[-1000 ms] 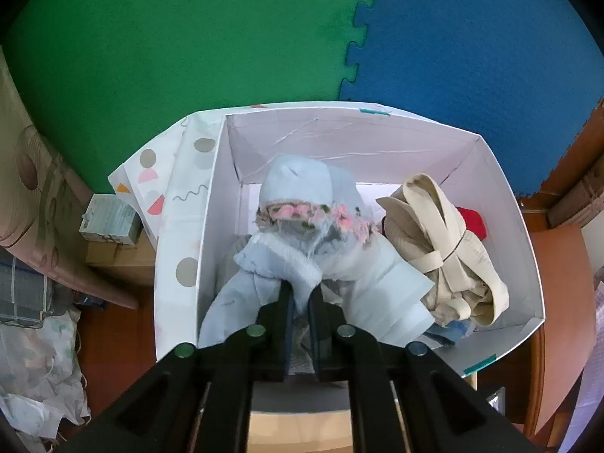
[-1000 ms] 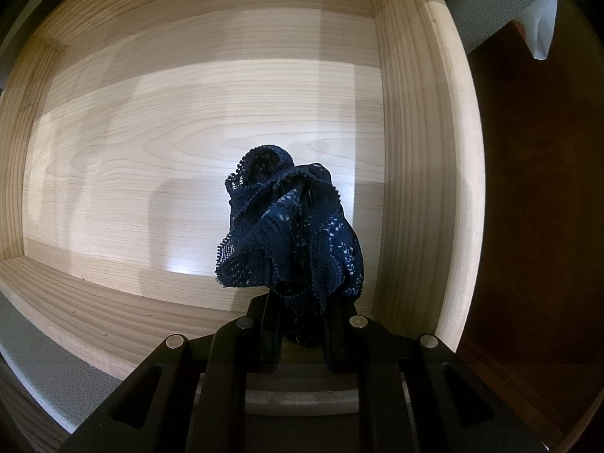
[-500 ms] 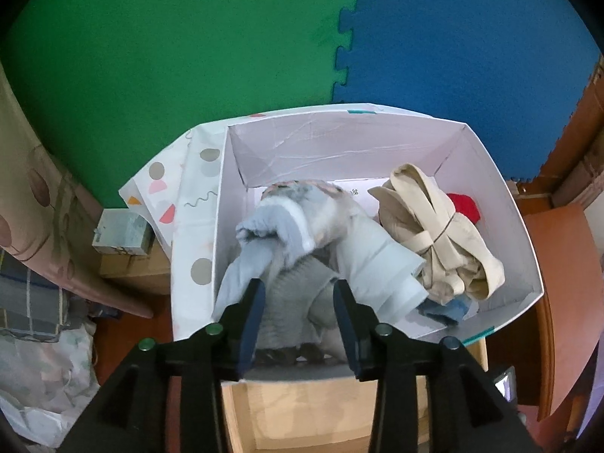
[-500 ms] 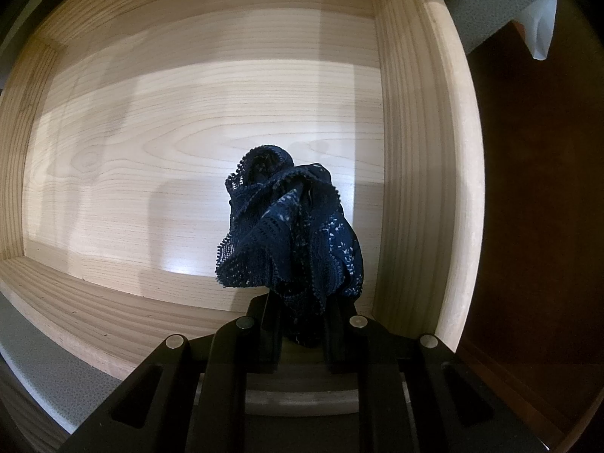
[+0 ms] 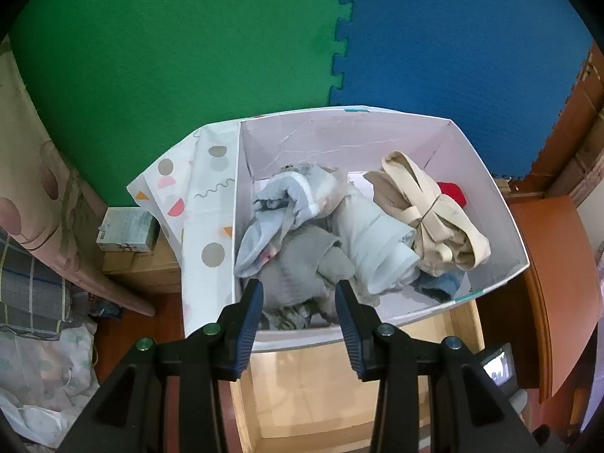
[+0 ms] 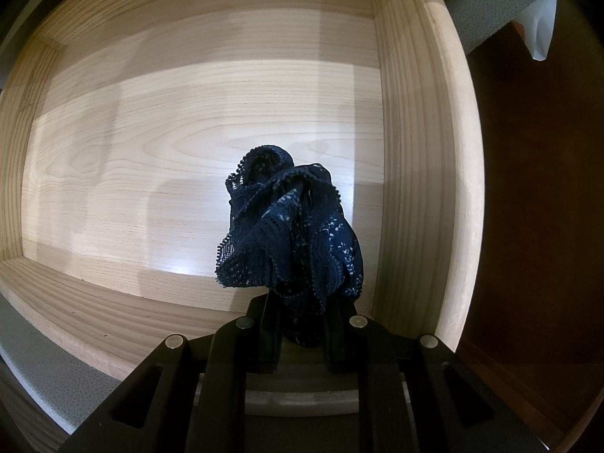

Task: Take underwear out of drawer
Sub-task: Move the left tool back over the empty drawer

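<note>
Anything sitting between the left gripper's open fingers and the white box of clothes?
Left wrist view: nothing separate. The left gripper is open directly above the white box, a grey garment showing in the gap.

Box (image 5: pixel 487 188): on floor mat (image 5: pixel 188 56); clothing pile (image 5: pixel 302 241) in left half, strap bundle (image 5: pixel 426 207) in right half. Small carton (image 5: pixel 126 230): left of box. Drawer (image 6: pixel 415 151): underwear (image 6: pixel 290 234) near right wall, toward front.
</note>
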Available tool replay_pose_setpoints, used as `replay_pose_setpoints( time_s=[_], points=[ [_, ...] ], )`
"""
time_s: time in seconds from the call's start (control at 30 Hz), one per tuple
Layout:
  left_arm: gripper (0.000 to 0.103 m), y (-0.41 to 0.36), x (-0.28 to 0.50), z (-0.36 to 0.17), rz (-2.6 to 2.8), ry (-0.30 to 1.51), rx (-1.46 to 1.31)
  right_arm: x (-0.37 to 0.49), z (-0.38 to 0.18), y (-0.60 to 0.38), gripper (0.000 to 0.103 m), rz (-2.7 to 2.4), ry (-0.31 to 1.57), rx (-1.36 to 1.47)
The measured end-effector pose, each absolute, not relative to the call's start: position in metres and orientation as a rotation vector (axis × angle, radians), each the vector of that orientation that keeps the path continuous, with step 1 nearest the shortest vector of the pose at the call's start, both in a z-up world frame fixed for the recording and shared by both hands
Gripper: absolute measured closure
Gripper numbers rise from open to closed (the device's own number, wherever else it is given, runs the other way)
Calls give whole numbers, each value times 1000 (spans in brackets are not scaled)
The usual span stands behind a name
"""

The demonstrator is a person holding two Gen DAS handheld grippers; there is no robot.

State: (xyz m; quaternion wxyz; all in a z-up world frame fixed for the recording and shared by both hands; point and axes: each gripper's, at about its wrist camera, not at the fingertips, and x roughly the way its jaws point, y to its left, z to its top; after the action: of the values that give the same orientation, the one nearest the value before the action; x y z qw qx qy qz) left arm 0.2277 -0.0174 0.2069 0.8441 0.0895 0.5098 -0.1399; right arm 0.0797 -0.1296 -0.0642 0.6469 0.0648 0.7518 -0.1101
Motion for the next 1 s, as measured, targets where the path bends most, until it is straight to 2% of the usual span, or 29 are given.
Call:
replay_pose_setpoints(
  time_s=[0.5,1.0],
  points=[
    [62,13,184,212,-304,1061,173,84,-65,-130,88,-254,1707,142],
    [62,39,128,134,-258,1104,157,87,-63,-129,88,-260,1705,137]
  ],
)
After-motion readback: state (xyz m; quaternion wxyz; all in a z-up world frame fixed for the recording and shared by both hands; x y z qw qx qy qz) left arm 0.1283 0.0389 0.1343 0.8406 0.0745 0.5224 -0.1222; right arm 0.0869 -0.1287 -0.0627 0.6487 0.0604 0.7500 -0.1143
